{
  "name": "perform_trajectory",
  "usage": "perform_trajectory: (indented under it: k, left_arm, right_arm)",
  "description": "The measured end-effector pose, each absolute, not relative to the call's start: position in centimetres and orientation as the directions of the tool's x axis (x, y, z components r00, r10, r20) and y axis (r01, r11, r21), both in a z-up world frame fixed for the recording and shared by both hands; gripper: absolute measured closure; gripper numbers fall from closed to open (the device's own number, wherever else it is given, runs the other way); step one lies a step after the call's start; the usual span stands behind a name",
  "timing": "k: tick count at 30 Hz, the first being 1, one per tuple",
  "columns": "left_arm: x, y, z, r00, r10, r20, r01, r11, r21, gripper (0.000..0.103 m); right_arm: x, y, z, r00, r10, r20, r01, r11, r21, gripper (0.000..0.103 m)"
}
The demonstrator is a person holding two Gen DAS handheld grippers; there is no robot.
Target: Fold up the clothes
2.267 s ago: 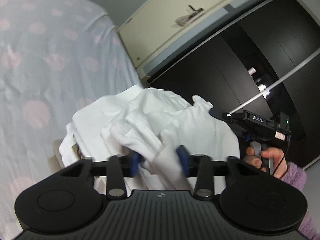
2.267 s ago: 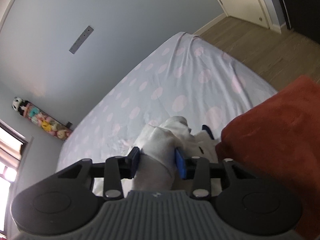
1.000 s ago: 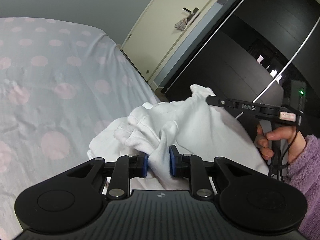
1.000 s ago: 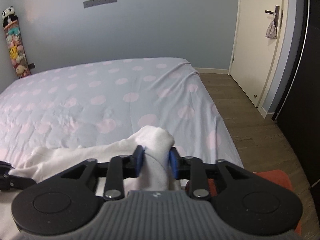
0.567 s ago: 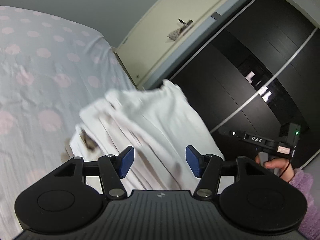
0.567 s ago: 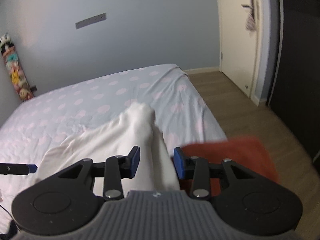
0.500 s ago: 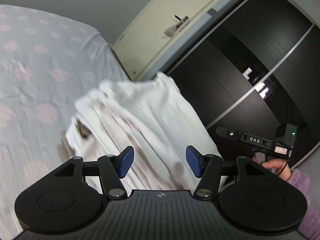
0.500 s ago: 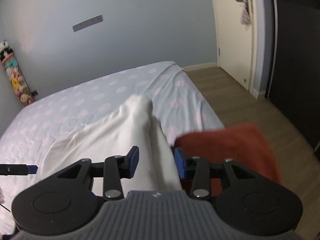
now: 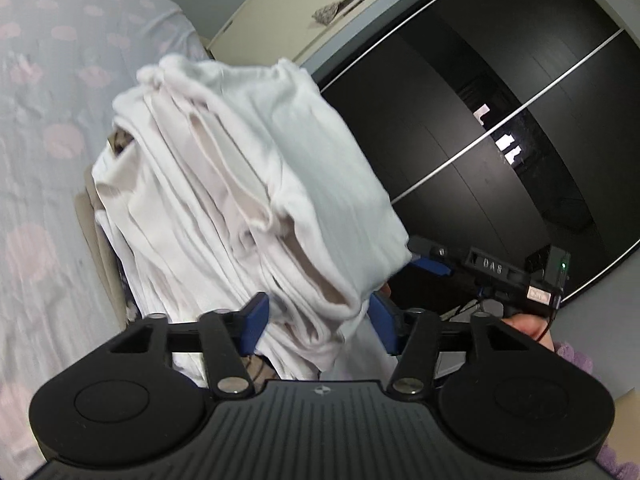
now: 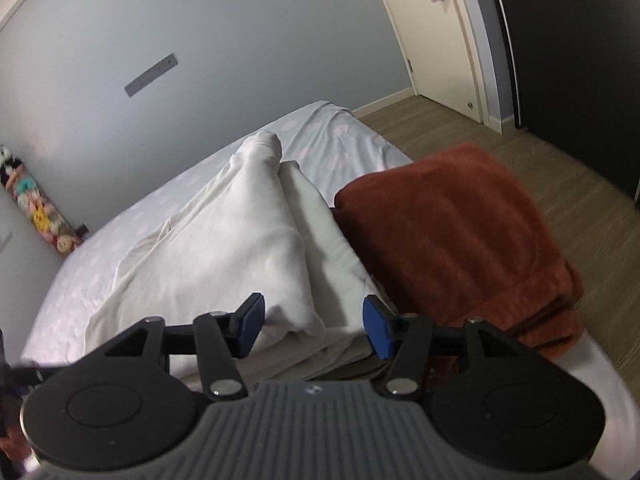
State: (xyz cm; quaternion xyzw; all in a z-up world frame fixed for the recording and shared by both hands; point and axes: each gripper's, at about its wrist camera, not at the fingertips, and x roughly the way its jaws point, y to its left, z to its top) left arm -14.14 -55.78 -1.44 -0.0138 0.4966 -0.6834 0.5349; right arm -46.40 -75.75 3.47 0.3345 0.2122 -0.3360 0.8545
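Observation:
A white garment (image 9: 240,184) hangs bunched and creased in front of my left gripper (image 9: 318,320). Its lower folds drop between the blue pads, which stand wide apart and are closing; I see no pinch on the cloth. In the right wrist view the same white garment (image 10: 224,252) lies stretched along the bed. A folded corner rests between the pads of my right gripper (image 10: 314,326), near the left one, and these jaws are opening. In the left wrist view the right gripper (image 9: 434,266) pokes out from behind the cloth, held by a hand in a purple sleeve.
The bed (image 10: 344,140) has a pale sheet with pink dots. A folded rust-red blanket (image 10: 452,240) lies right of the garment at the bed's corner. A black wardrobe (image 9: 500,128), a cream door (image 10: 440,40) and wooden floor (image 10: 580,200) lie beyond.
Both grippers, shut on folds of the white garment a second ago, have let go and spread their jaws. The garment has swung out longer. The red blanket has come into the right view.

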Motion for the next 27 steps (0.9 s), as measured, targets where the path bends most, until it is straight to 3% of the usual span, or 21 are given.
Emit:
perform_trajectory:
  k: [1, 2, 4, 8, 14, 17, 24, 27]
  left_arm:
    - [-14.3, -55.9, -1.5, -0.428, -0.741, -0.517, 0.72, 0.066, -0.691, 0.071]
    - [-14.4, -55.9, -1.5, -0.425, -0.74, -0.521, 0.725, 0.066, -0.686, 0.072]
    - [-14.5, -55.7, -1.1, -0.417, -0.744, -0.522, 0.742, 0.053, -0.668, 0.087]
    - [-14.9, -56.0, 0.6, -0.416, -0.746, -0.52, 0.769, 0.016, -0.639, 0.092]
    - [-15.8, -56.8, 5.1, -0.424, -0.782, -0.456, 0.781, -0.061, -0.622, 0.094]
    - [-16.7, -57.3, 4.8, -0.427, -0.768, -0.478, 0.794, -0.065, -0.605, 0.094]
    - [-17.3, -57.3, 0.1, -0.438, -0.694, -0.571, 0.798, -0.009, -0.602, 0.094]
    - [-16.7, -56.7, -0.4, -0.455, -0.698, -0.554, 0.784, -0.019, -0.62, 0.093]
  right_arm:
    - [-46.4, -75.9, 3.1, 0.694, -0.426, -0.58, 0.709, 0.543, 0.45, 0.048]
    - [-46.4, -76.0, 2.8, 0.705, -0.415, -0.575, 0.7, 0.538, 0.47, 0.058]
    - [-45.9, -75.8, 2.6, 0.718, -0.393, -0.575, 0.685, 0.545, 0.483, 0.078]
    - [-45.1, -74.9, 4.4, 0.697, -0.424, -0.578, 0.693, 0.606, 0.391, 0.089]
    - [-44.6, -74.7, 9.6, 0.718, -0.488, -0.496, 0.676, 0.657, 0.333, 0.09]
    - [-44.4, -75.4, 10.1, 0.683, -0.517, -0.516, 0.71, 0.635, 0.303, 0.09]
    - [-45.6, -76.5, 4.7, 0.631, -0.49, -0.602, 0.756, 0.563, 0.335, 0.09]
    - [-46.2, -76.0, 3.4, 0.637, -0.493, -0.592, 0.755, 0.553, 0.352, 0.082]
